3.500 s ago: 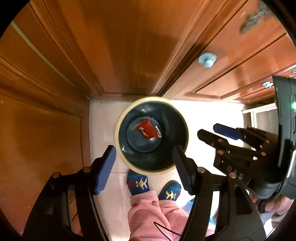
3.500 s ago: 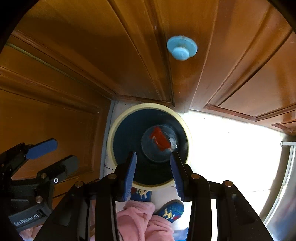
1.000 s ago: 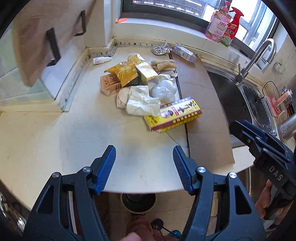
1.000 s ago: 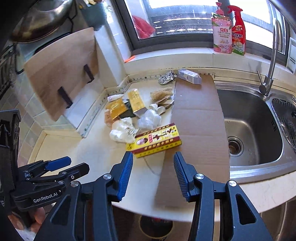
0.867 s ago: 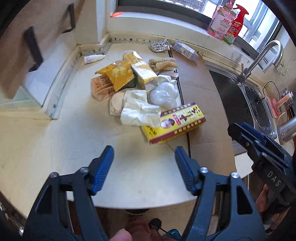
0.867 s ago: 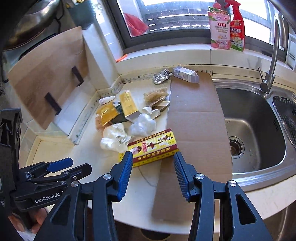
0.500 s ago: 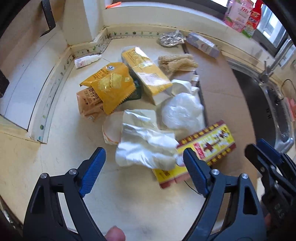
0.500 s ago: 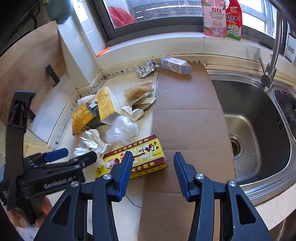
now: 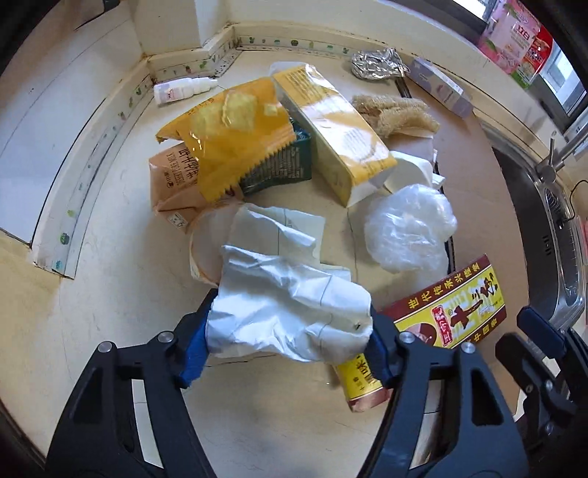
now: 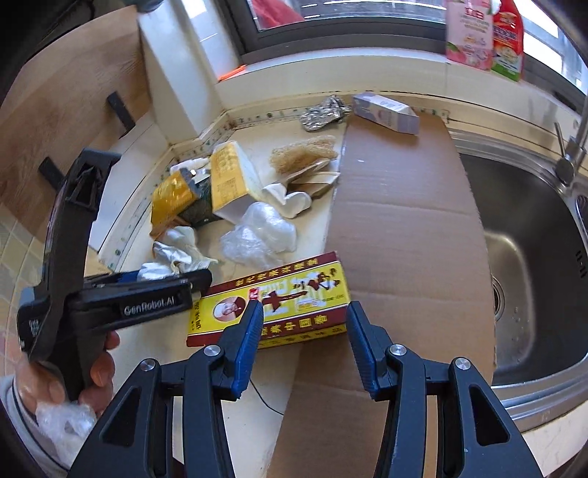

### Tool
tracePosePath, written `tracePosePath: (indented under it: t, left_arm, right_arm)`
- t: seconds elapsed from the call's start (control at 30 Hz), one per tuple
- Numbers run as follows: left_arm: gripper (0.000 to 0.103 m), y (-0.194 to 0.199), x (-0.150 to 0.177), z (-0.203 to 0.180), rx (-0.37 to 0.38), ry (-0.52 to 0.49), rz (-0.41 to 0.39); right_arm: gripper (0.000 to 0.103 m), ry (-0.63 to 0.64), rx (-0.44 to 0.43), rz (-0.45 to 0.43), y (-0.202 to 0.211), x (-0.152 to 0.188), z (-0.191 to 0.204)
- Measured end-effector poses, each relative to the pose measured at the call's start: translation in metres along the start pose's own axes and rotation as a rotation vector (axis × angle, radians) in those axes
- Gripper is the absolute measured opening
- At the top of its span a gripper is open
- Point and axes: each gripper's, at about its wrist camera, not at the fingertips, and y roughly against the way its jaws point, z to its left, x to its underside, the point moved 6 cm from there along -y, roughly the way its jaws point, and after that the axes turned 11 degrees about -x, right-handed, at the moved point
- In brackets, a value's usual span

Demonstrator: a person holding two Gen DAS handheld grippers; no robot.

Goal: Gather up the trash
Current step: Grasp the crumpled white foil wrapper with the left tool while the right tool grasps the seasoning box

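A pile of trash lies on the cream countertop (image 9: 110,294). My left gripper (image 9: 284,349) points steeply down, and its jaws are closing with a crumpled white wrapper (image 9: 286,312) filling the gap and touching both pads. The right wrist view shows that left gripper (image 10: 169,274) in a person's hand, with the white wrapper (image 10: 176,250) at its tips. My right gripper (image 10: 305,331) is open just above the near edge of a yellow and red box (image 10: 286,294). In the left wrist view the box (image 9: 452,312) lies right of the wrapper, with the right gripper (image 9: 518,329) beyond it.
Behind the wrapper lie a yellow chip bag (image 9: 235,132), a yellow carton (image 9: 330,125), a clear plastic bag (image 9: 408,228), a loofah (image 9: 397,114) and crumpled foil (image 9: 375,64). A cardboard sheet (image 10: 404,220) lies beside the steel sink (image 10: 533,239). Bottles (image 10: 481,33) stand on the sill.
Both grippers came down from above the counter edge onto the trash pile. The left jaws widened, then closed around the white wrapper. The right gripper moved over the yellow and red box.
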Motion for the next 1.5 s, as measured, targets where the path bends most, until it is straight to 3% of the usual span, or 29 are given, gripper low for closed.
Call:
tracePosePath:
  t: [0.13,0.4,0.53,0.9,1.3,1.37,1.4,1.5]
  left_arm:
    - [0.058,0.007,0.003,0.013,-0.007,0.000,-0.036]
    - [0.053,0.025,0.023,0.037,-0.018,-0.012,-0.064]
    - [0.053,0.032,0.034,0.047,-0.012,-0.018,-0.067]
    - [0.053,0.048,0.044,0.056,0.000,-0.047,-0.102]
    - [0.053,0.048,0.047,0.065,0.020,-0.045,-0.099]
    - [0.053,0.048,0.046,0.066,0.023,-0.045,-0.101]
    - [0.053,0.049,0.046,0.066,0.023,-0.046,-0.103]
    - [0.053,0.051,0.046,0.069,0.025,-0.044,-0.109]
  right_arm:
    - [0.049,-0.016,-0.029,0.010,0.001,0.005,0.009]
    - [0.049,-0.202,-0.142,0.029,-0.009,0.032,0.029]
    - [0.049,-0.291,-0.158,0.041,-0.026,0.040,0.032]
    - [0.054,-0.501,-0.169,-0.061,-0.058,0.040,0.018]
    - [0.055,-0.586,-0.139,-0.195,-0.074,0.027,0.009]
    - [0.051,-0.590,-0.116,-0.207,-0.075,0.022,0.008]
    - [0.038,-0.589,-0.101,-0.208,-0.078,0.020,0.009]
    - [0.016,-0.554,-0.090,-0.230,-0.076,0.013,0.014]
